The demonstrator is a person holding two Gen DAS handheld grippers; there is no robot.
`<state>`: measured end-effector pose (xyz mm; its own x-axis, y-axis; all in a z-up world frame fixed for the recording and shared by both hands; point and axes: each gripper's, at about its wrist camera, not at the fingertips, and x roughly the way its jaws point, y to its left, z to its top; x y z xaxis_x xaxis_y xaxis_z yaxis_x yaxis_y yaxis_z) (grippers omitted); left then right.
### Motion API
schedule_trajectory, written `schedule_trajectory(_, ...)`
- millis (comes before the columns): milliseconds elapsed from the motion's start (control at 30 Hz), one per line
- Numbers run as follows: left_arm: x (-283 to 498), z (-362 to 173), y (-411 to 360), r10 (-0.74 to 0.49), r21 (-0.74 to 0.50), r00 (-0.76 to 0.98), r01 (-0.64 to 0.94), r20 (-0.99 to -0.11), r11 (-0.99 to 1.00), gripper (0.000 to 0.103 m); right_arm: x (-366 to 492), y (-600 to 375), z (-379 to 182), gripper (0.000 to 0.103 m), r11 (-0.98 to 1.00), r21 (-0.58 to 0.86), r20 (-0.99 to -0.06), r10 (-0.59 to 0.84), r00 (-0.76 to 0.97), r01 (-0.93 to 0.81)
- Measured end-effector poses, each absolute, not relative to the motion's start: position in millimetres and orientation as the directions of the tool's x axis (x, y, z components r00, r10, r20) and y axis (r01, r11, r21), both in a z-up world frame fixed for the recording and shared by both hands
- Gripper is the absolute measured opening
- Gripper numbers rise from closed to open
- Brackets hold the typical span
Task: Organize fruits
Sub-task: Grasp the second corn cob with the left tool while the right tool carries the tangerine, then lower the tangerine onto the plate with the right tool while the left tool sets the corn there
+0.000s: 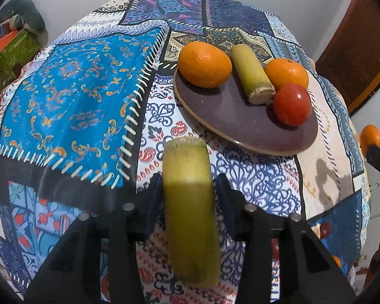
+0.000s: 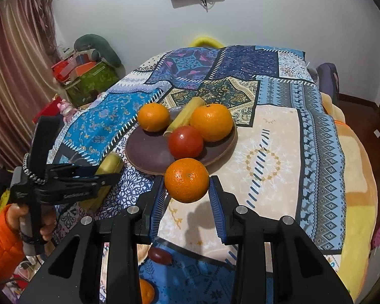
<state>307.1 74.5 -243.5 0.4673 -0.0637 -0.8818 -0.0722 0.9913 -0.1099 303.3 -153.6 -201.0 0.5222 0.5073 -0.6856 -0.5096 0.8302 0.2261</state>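
Left tool [image 1: 188, 192] is gripping a piece of green sugarcane [image 1: 190, 202] across its middle, low in the centre of the left wrist picture. Both ends of the piece are sticking out past the pads. Right tool [image 2: 187, 193] is gripping an orange [image 2: 186, 179] in the middle of the right wrist picture, just in front of the plate [image 2: 144, 155].

The plate is lying on the patchwork cloth [image 1: 71, 96], and it is already carrying two oranges, one tomato [image 2: 185, 141] and another cane piece [image 1: 252, 74]. The free space is only at the near side, toward the lower left of the plate.

I think the main risk is rolling. The plate is looking shallow, so a round orange set down near the rim could be rolling off onto the cloth, or pushing the tomato. The long cane could be turning between the pads, since it is held at one narrow band only. Both tools are approaching the same near edge, so they could be bumping each other there.
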Motion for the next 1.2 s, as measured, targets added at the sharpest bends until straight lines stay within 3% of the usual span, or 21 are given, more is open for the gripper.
schedule_trajectory(233,299,-236,83,-0.09,-0.146,0.49,-0.077,-0.867,0.986,0.039,308,-147,-199,0.032,0.827,0.224,-0.685,0.51,0.52,-0.516)
schedule_trajectory(767,285,-150,79,-0.099,-0.142,0.675,-0.008,-0.731,0.99,0.038,322,-133,-184,0.032,0.821,0.212,-0.651,0.523,0.55,-0.53)
schedule_trajectory(1200,322,-152,60,-0.096,-0.074,0.668,0.061,-0.738,0.995,0.038,340,-119,-180,0.032,0.806,0.205,-0.635,0.541,0.552,-0.555)
